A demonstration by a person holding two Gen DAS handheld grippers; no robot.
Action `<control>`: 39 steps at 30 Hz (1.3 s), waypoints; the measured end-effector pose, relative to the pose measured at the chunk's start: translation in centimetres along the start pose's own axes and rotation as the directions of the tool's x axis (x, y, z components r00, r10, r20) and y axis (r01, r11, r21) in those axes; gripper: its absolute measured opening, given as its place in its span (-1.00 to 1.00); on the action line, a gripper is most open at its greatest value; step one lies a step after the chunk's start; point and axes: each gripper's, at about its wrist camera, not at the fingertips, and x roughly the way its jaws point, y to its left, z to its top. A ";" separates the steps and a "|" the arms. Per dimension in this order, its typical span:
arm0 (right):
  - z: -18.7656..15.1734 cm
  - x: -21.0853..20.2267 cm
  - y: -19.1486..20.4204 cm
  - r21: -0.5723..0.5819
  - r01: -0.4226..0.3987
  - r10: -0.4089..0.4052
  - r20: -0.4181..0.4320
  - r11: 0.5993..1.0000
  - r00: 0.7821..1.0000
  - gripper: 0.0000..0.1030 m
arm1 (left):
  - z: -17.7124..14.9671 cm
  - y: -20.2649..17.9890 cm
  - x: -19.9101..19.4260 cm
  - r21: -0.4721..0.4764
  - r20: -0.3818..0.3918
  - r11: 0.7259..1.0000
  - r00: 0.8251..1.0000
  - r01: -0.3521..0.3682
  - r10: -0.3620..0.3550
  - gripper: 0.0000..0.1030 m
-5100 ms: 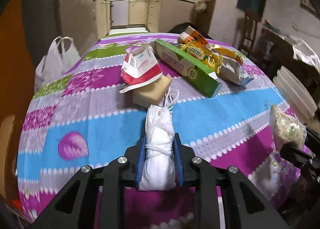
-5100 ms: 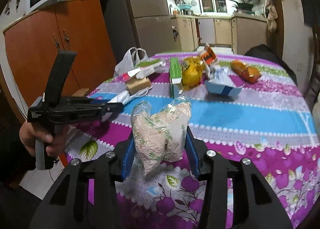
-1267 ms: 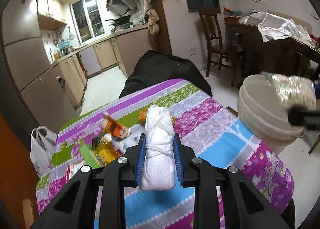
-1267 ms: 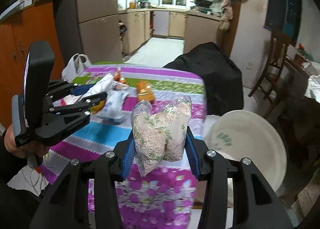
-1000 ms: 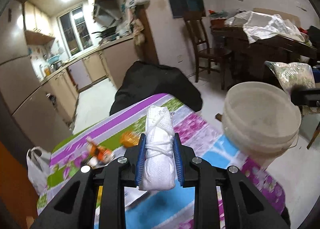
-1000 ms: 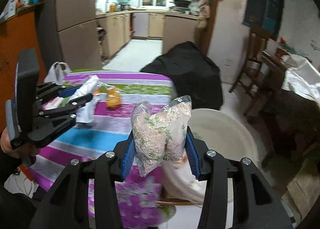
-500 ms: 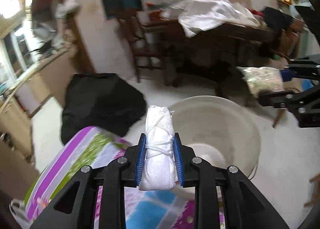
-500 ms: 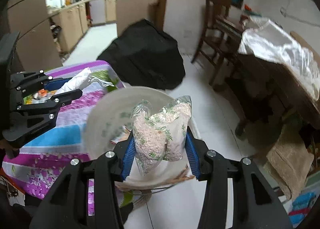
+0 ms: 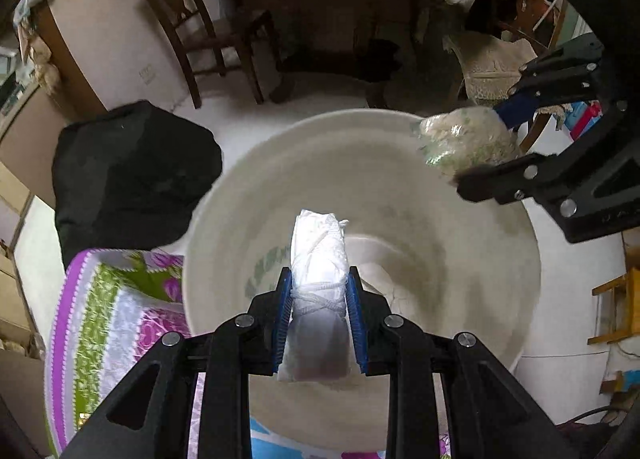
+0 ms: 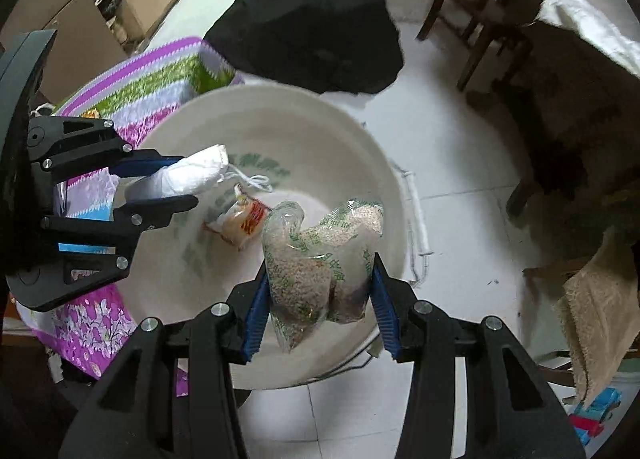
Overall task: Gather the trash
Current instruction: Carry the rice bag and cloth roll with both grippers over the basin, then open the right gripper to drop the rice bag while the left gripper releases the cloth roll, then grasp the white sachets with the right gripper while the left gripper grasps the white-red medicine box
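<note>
Currently, the left hand-held gripper (image 9: 319,301) clamps a white string-tied cloth bundle (image 9: 318,255); the right hand-held gripper (image 10: 318,295) clamps a clear plastic bag of grain (image 10: 320,255). Both hang directly above the large white plastic bucket (image 10: 384,187), which lies straight below each load.

Big bucket (image 9: 500,299) is smooth off-white plastic, kinda dull sheen, with faded green print on the inner wall. The white bundle (image 9: 318,259) looks like soft matt cloth or paper tied with white string, hard to say which. Grain bag (image 10: 320,259) is clear crinkly plastic film, glossy, green lettering. At the bucket's 9 o'clock in the right wrist view, a small wrapper (image 10: 238,223) lies inside, shiny plastic. Both grippers are matt black plastic with ribbed blue pads (image 10: 256,311) and bright metal screws. Tablecloth (image 9: 104,319) is printed floral fabric. Chair (image 9: 192,19) is dark wood. Floor (image 10: 460,163) is smooth, slightly glossy white tile.
</note>
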 end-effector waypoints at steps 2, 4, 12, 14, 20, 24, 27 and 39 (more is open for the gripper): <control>0.4 0.8 0.0 -0.013 0.005 -0.005 -0.019 1.000 1.000 -0.14 | -0.5 0.3 0.4 0.000 -0.010 1.000 1.000 0.006 -0.006 -0.46; 0.6 1.1 0.3 -0.023 -0.002 0.001 -0.032 1.000 0.999 -0.14 | -1.1 0.7 0.7 0.005 -0.019 1.000 1.000 0.002 -0.002 -0.46; 1.2 2.1 0.6 -0.037 -0.022 0.020 -0.052 0.999 0.998 0.04 | -1.8 2.1 1.6 -0.007 -0.026 1.000 1.000 -0.017 0.017 -0.35; 1.4 2.0 0.7 -0.044 -0.015 0.014 -0.039 0.999 0.999 0.05 | -1.7 2.5 1.6 -0.018 -0.017 1.000 1.000 -0.013 0.013 -0.29; 1.8 1.6 0.9 -0.051 -0.013 0.012 -0.028 0.999 1.000 0.05 | -2.0 2.6 1.2 -0.020 -0.003 1.000 1.000 -0.007 0.007 -0.24; 1.7 1.8 1.0 -0.049 -0.011 0.009 -0.030 0.999 0.999 0.05 | -2.2 2.4 1.2 -0.018 0.000 1.000 1.000 -0.017 0.017 -0.24; 1.6 2.0 1.5 -0.056 0.008 -0.010 -0.030 0.998 0.999 0.05 | -2.4 2.2 0.8 -0.034 0.011 0.999 1.000 -0.022 0.023 -0.24; -5.3 -5.7 8.0 0.005 0.172 -0.149 0.525 0.985 0.838 0.05 | -12.1 2.3 -6.9 -0.277 0.153 0.927 0.941 -0.253 0.303 -0.24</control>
